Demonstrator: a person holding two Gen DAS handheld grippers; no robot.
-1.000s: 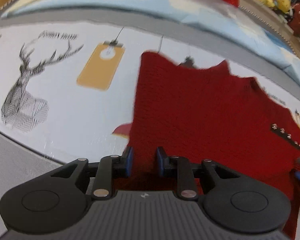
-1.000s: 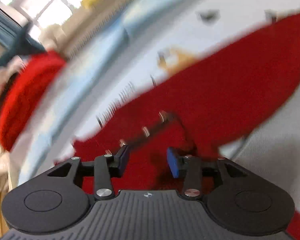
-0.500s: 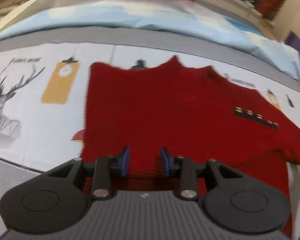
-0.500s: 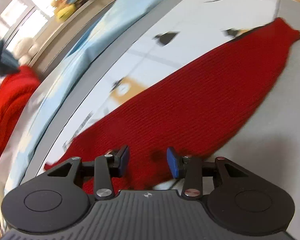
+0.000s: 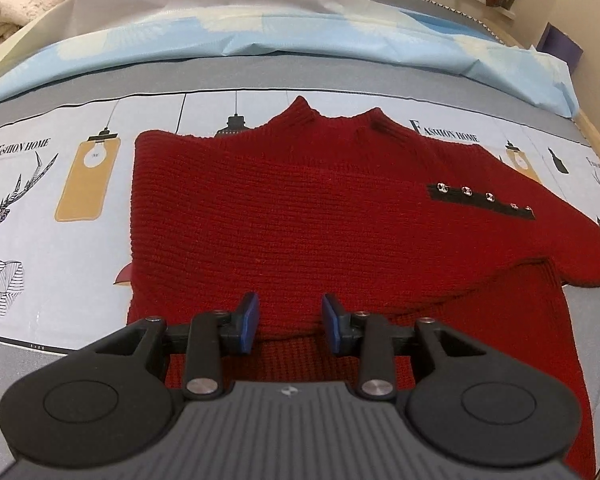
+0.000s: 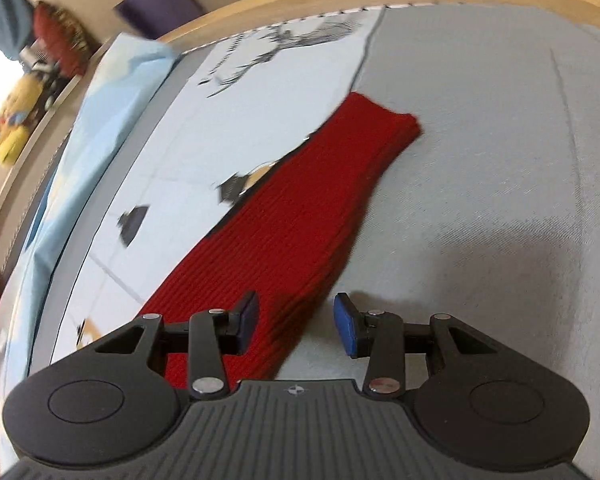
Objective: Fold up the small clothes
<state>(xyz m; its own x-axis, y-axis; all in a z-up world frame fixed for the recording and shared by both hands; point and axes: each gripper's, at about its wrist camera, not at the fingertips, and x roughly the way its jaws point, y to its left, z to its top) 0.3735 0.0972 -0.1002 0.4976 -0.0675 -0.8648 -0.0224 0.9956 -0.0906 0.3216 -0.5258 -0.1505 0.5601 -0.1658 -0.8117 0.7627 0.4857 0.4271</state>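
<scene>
Red knit sweater [image 5: 300, 216] beneath left claw [image 5: 289, 322] and right claw [image 6: 296, 322], both wide apart, empty.

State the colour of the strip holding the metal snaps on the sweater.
Black, on the red sweater; the strip shows best in the left wrist view.

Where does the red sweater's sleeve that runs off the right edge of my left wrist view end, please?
Observer: The sleeve lies stretched out flat, and its cuff rests on the plain grey sheet.
Operator: Thank you. Is the right claw holding it?
Observer: No. The right claw is open and holds nothing, and the sleeve's edge shows between its fingers.
</scene>
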